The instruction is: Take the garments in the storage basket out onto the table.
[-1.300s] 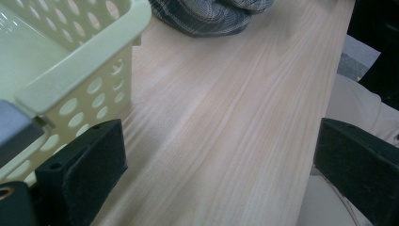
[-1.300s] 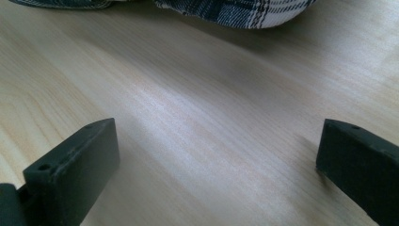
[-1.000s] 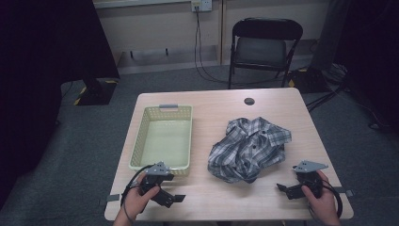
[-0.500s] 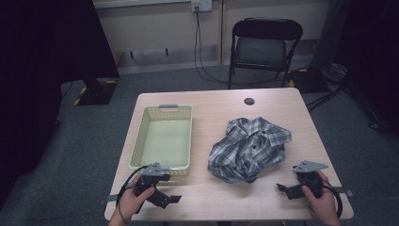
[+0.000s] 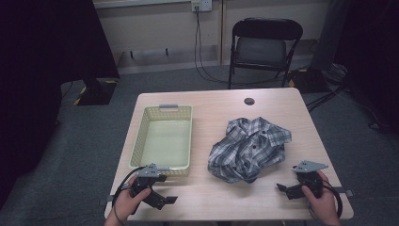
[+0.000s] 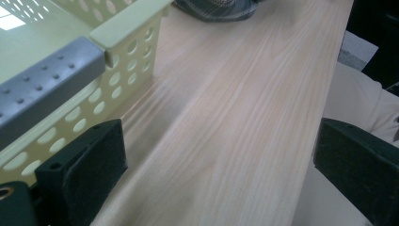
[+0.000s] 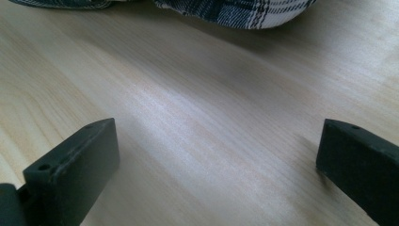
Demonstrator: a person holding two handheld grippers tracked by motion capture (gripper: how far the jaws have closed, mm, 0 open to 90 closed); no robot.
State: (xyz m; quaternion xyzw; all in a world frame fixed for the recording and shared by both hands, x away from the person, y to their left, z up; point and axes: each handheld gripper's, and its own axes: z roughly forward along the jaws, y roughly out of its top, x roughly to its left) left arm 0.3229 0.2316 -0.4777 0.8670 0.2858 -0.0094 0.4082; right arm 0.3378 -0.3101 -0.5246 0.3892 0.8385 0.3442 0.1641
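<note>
Shirt (image 5: 248, 149): crumpled on bench (image 5: 226, 197), untouched.
Fingers: both grippers spread wide, empty.
Risk: shallow pinch (loose folds) may slip.

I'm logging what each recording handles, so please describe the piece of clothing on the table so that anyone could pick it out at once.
Start at the wooden table in front of the black folding chair. On its right half, beside the pale yellow perforated basket, lies the crumpled shirt. It is the one soft thing there, a blue, grey and white plaid heap, lying between the left gripper and the right gripper.
</note>
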